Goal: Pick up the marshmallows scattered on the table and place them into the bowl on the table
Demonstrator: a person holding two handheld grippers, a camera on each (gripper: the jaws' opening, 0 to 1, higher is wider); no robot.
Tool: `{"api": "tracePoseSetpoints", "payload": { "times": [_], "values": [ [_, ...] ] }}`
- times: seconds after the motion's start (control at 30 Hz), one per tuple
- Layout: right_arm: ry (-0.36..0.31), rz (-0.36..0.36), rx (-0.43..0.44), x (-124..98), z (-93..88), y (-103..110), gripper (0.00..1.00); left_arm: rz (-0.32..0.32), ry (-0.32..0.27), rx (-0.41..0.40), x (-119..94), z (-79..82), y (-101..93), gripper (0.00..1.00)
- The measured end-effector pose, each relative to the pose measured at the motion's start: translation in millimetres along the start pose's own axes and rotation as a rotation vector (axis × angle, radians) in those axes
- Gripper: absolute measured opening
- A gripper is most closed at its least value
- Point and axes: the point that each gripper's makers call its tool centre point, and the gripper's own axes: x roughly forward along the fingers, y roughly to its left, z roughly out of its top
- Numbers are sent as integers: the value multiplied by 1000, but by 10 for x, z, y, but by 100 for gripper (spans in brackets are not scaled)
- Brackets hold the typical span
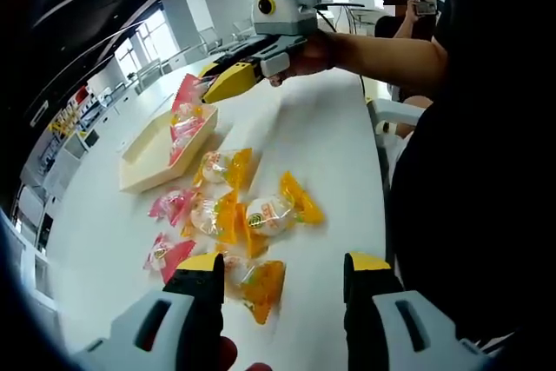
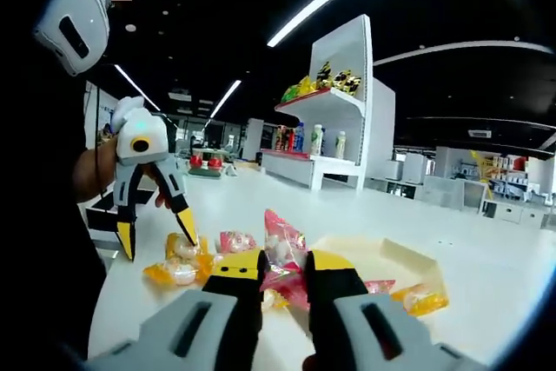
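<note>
Left gripper view: left gripper [image 1: 282, 280], grey w/ black-and-yellow jaws, is hovering w/ jaws spread wide and nothing between them, just short of the pale cream shallow rectangular bowl [image 1: 139, 158] on the white table [image 1: 321, 145]. Scattered marshmallows in clear wrappers w/ orange, yellow and pink twisted ends [image 1: 252, 215] are lying in a loose cluster btwn the jaws and the bowl; the nearest orange-wrapped one [image 1: 259, 288] is sitting just beyond the left jaw tip. A few wrapped sweets are already lying inside the bowl, toward its far end.

Right gripper [image 1: 228, 82] is reaching in over the bowl's far end, jaws nipping a pink-wrapped marshmallow [image 1: 186, 91]. In the right gripper view that gripper [image 2: 282, 271] is clamping the same pink wrapper [image 2: 284, 245] above the bowl [image 2: 408, 262], w/ an orange-wrapped piece lying in the bowl's right corner. The left gripper is showing there too, jaws apart over the cluster beside the bowl.

White shelf unit [image 2: 334, 141] w/ bottles and packets is standing well beyond the bowl. Wrapper print too small to read.
</note>
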Motion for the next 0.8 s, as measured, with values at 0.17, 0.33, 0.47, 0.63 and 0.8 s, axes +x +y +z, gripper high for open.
{"api": "tracePoseSetpoints", "payload": {
  "times": [0.17,0.33,0.47,0.63,0.8],
  "values": [
    [-5,-21,9,1,2,-48,20,0,-2,0,-6,2,3,56],
    [-1,-30,7,2,-15,-62,20,3,-4,-6,-14,-4,12,56],
    [-10,-55,10,-4,-1,-117,20,-1,-6,-5,-9,1,3,56],
    [-21,-90,15,-29,16,-195,20,1,-8,-7,-11,-1,4,56],
    [-44,-148,22,-89,56,-334,20,0,-8,-8,-6,-6,-3,56]
  ]
}}
